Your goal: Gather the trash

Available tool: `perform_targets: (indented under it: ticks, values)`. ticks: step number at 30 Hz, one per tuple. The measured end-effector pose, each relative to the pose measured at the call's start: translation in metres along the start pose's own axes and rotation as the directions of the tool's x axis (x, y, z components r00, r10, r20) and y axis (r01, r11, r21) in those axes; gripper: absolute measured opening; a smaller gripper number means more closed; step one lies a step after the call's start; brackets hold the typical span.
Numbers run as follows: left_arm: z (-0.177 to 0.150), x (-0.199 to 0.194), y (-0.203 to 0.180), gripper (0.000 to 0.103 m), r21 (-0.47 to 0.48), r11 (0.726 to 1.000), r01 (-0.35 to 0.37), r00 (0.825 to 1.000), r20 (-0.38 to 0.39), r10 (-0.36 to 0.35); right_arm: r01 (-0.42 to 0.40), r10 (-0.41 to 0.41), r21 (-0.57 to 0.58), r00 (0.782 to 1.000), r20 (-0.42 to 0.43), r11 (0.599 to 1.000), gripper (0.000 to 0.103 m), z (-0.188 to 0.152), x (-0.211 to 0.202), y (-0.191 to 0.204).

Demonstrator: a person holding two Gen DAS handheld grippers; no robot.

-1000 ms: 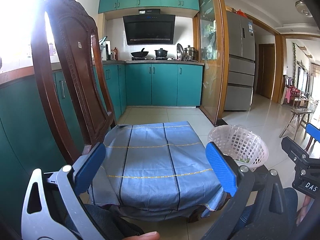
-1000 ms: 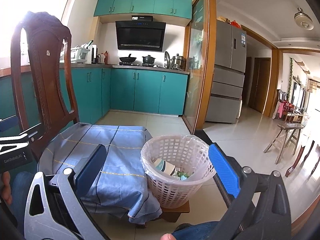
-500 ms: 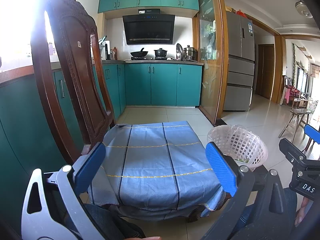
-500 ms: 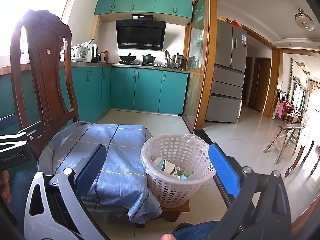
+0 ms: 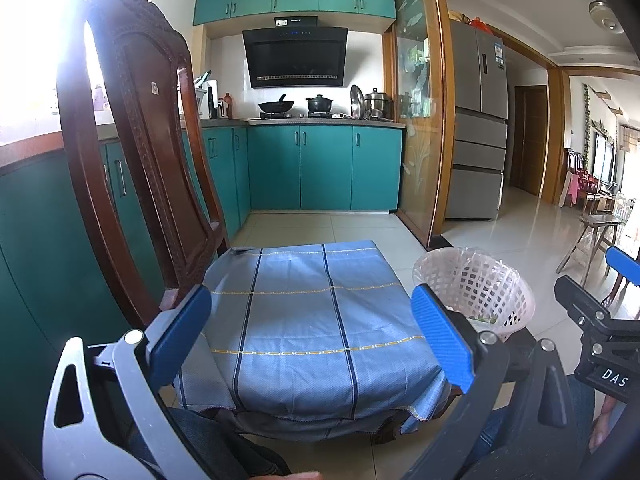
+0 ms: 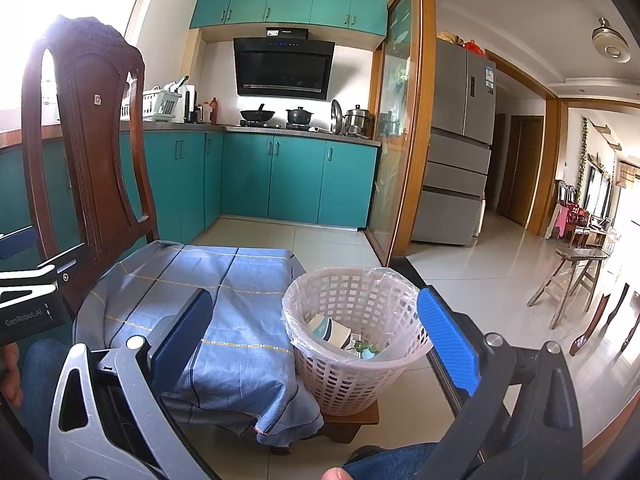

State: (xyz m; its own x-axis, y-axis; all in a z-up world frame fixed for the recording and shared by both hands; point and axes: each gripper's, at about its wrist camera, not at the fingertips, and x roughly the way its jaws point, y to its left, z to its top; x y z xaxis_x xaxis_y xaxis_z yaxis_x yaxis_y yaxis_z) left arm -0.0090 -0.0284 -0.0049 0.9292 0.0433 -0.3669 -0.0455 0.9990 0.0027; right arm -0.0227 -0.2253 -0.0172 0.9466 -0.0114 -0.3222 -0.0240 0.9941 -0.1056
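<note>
I hold left gripper (image 5: pixel 320 338) and right gripper (image 6: pixel 318 340) wide open, empty. Cloth (image 5: pixel 316 320) bare; trash sits in basket (image 6: pixel 352 344) at 3 o'clock. Collection looks finished; next, check for leftovers.

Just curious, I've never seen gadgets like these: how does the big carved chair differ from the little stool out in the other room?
The carved chair is dark reddish wood with a tall back; the stool is paler, plain and backless. The chair's seat is draped with a blue cloth; the stool's top is bare. The chair stands close to both tools, beside the basket; the stool stands far off. Both are wooden, on the tiled floor.
</note>
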Motion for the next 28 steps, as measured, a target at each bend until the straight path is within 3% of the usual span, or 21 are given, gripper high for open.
perform_targets:
  ticks: [22, 26, 28]
  values:
    - [-0.004, 0.015, -0.003, 0.100, -0.006, 1.000, 0.013, 0.999, -0.041, -0.013, -0.013, 0.013, 0.009, 1.000, -0.022, 1.000, 0.100, -0.007, 0.010, -0.011]
    - [-0.013, 0.040, -0.004, 0.100, 0.015, 0.999, -0.033, 0.995, -0.094, 0.035, -0.176, 0.170, 0.080, 0.982, 0.079, 0.981, 0.100, 0.003, -0.014, -0.015]
    - [-0.022, 0.066, -0.008, 0.100, 0.042, 0.997, -0.067, 0.988, -0.139, 0.072, -0.354, 0.339, 0.087, 0.928, 0.154, 0.931, 0.100, 0.009, -0.035, -0.004]
